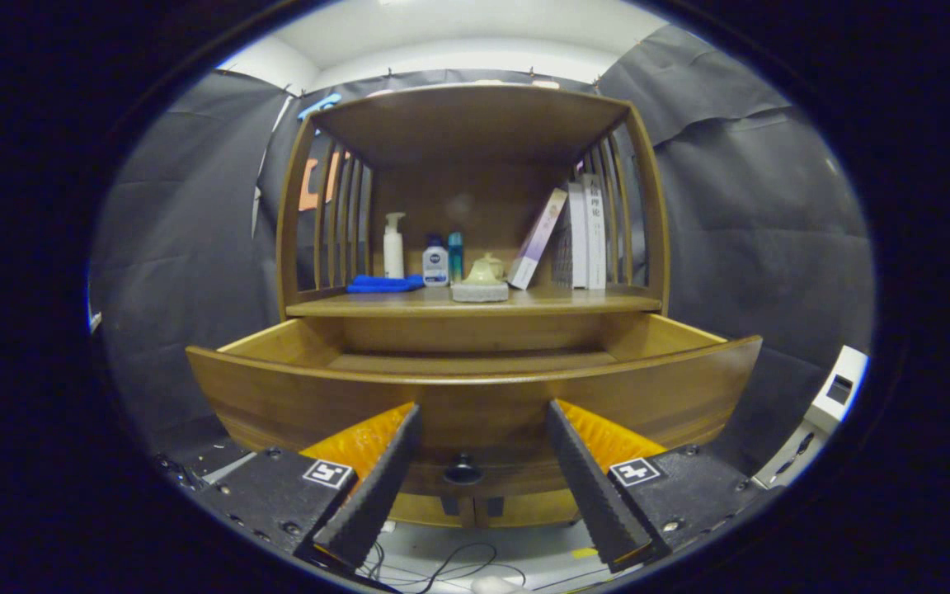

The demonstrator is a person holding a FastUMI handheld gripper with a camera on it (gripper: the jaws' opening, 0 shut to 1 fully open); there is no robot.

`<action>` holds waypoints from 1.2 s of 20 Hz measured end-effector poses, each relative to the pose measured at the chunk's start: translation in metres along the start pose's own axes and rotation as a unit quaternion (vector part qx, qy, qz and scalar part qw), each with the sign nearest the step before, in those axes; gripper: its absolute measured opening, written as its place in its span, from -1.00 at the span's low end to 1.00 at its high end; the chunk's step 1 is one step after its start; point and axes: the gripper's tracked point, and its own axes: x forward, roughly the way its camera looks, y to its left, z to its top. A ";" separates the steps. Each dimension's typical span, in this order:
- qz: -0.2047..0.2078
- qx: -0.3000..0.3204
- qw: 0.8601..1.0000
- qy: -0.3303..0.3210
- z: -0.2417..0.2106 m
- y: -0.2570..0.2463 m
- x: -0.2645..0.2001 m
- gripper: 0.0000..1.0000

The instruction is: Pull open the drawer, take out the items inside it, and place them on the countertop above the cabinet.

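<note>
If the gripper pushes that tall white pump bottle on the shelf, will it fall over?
Probably, yes. The pump bottle is tall and narrow on a small base, so a push near its top would likely tip it. It looks like smooth plastic, so it may also slip between the fingers. The gripper is open, its fingers either side of the drawer knob.

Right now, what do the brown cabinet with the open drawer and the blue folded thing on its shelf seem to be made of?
The brown cabinet looks like varnished wood: visible grain, soft sheen. The blue folded thing seems to be soft cloth, limp and matte. The gripper is open before the drawer, around the dark round knob.
</note>
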 end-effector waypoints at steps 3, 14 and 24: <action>-0.002 0.005 1.000 -0.010 0.011 0.002 0.022 0.96; -0.016 -0.001 1.000 0.004 0.024 0.008 0.110 0.97; -0.016 -0.002 1.000 0.007 0.028 0.008 0.154 0.97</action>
